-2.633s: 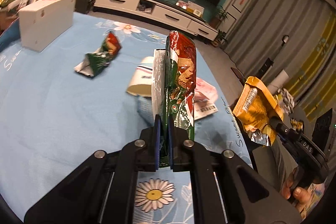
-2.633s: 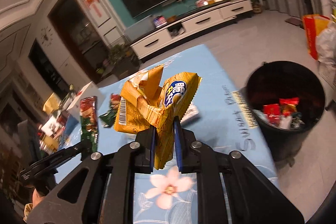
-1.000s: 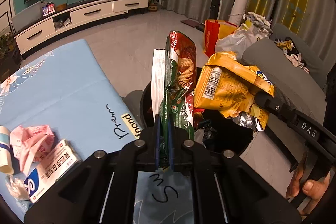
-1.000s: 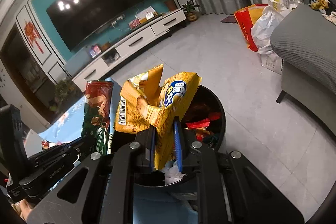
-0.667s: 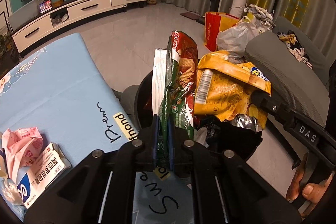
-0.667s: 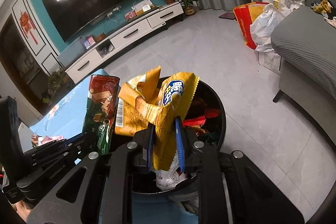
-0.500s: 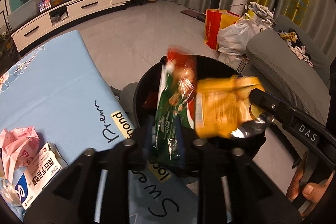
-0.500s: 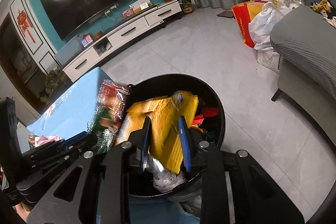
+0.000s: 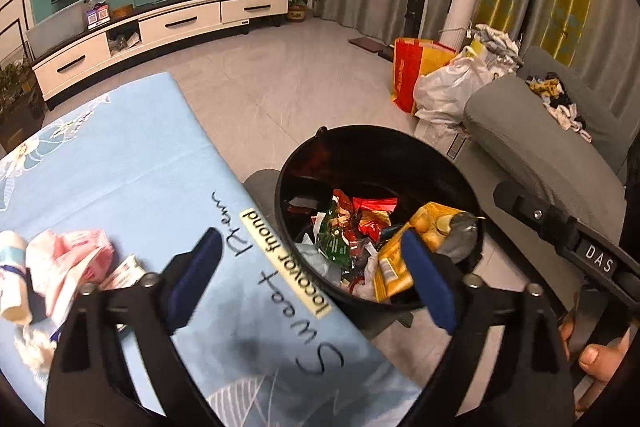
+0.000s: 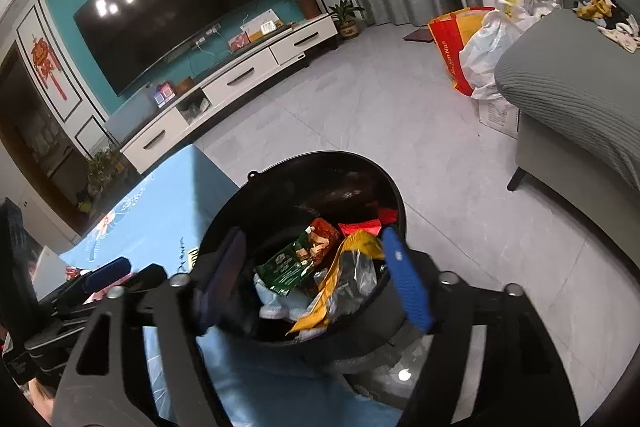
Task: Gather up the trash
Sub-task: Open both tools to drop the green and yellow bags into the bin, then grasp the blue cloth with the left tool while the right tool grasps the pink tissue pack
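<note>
Drop step at the bin [image 9: 472, 195] — both wrappers are in it: green bag [image 9: 334, 239] on the left of the pile, yellow bag [image 9: 400, 267] to its right. Left gripper [image 9: 316, 279] and right gripper [image 10: 312, 279] have just been opening; jaws now wide apart, nothing between them, touching nothing. To finish clean: lift straight clear of the rim, then go back for the pink paper [image 9: 68, 259] and box [image 9: 124, 271] on the near-left of the table [image 9: 132, 163].
</note>
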Action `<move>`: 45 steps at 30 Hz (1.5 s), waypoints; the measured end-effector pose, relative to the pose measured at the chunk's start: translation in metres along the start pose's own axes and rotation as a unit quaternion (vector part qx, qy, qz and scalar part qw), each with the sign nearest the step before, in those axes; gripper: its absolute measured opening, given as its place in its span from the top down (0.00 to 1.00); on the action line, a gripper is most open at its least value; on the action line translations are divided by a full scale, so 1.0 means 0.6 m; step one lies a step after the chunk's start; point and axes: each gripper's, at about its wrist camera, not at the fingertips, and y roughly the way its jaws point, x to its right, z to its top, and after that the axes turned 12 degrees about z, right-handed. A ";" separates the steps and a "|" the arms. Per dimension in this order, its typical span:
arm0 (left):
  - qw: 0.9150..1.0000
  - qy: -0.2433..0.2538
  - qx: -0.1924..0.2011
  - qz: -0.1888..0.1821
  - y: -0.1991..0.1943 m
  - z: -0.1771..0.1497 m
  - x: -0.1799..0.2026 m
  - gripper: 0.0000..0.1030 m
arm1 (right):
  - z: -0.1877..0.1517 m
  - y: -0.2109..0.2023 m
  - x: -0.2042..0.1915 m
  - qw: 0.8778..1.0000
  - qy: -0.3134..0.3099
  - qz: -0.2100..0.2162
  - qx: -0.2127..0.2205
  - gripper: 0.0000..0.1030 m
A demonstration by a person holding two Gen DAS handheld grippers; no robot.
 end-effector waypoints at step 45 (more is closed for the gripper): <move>0.965 -0.258 -0.047 0.013 -0.096 -0.261 -0.372 0.32 | -0.139 0.168 -0.370 0.956 -0.172 0.170 -0.163 0.03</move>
